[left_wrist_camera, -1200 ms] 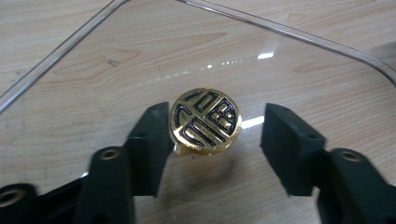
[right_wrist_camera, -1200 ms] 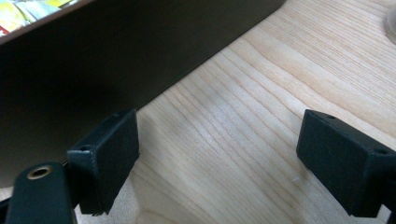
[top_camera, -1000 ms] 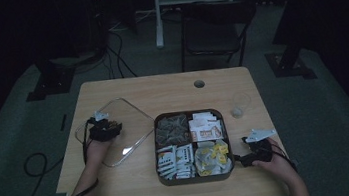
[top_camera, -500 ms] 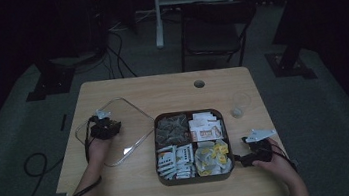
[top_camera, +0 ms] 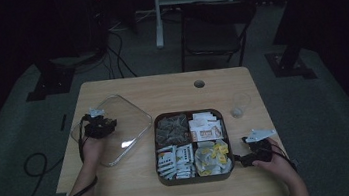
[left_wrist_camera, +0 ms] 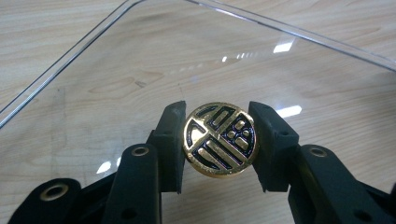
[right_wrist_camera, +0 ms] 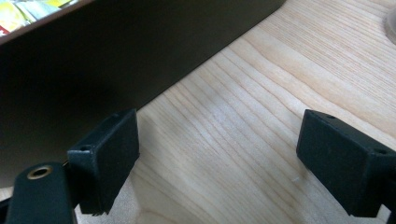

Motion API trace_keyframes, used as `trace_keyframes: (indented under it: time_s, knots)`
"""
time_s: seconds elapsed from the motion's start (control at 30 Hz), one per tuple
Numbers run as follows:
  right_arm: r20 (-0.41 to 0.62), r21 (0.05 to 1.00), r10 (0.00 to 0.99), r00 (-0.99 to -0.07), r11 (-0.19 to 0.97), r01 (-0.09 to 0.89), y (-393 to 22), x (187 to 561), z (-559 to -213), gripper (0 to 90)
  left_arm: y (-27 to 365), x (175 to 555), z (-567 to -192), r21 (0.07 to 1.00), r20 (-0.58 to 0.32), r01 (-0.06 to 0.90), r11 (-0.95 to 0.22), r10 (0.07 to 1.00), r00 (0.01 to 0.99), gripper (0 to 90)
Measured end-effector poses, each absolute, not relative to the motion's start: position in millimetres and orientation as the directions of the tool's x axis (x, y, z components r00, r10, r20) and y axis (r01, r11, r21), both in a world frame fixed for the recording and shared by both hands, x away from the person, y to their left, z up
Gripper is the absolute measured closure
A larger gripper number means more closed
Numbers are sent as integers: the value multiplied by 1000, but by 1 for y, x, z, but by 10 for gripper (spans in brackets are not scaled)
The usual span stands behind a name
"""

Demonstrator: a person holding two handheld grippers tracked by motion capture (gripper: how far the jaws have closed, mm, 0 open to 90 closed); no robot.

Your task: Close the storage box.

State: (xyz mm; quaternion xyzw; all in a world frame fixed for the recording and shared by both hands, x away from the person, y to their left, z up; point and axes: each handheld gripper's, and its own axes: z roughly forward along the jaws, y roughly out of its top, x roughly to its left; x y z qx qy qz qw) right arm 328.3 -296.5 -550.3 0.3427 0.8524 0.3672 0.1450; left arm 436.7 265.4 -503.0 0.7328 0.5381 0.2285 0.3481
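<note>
A: Left gripper view showed the left tongs (left_wrist_camera: 218, 140) clenched on the lid's (left_wrist_camera: 140, 60) gold knob (left_wrist_camera: 219, 139), lid flat on the worktop (top_camera: 171, 86).

B: Right tongs (right_wrist_camera: 219, 158) were released beside the tray (right_wrist_camera: 116, 51). The clear lid looked stiff, slippery, probably brittle; the knob was the best hold.

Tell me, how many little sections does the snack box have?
4. In the box: back left, dark packets; back right, white and orange packets; front left, white packets; front right, yellow packets.
</note>
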Motion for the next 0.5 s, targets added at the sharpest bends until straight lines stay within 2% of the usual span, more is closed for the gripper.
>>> trace_keyframes:
  time_s: [0.2,0.43,0.5]
  knots:
    - [4,726,691,-723,496,478,-297,328,-550,127,267,432,-484,773,-46,608,-182,940,339,601]
    - [4,725,691,-723,495,478,-297,328,-550,127,255,425,-465,796,-45,568,-209,915,400,601]
    - [4,725,691,-723,496,478,-297,328,-550,128,244,422,-458,802,-39,549,-237,895,444,601]
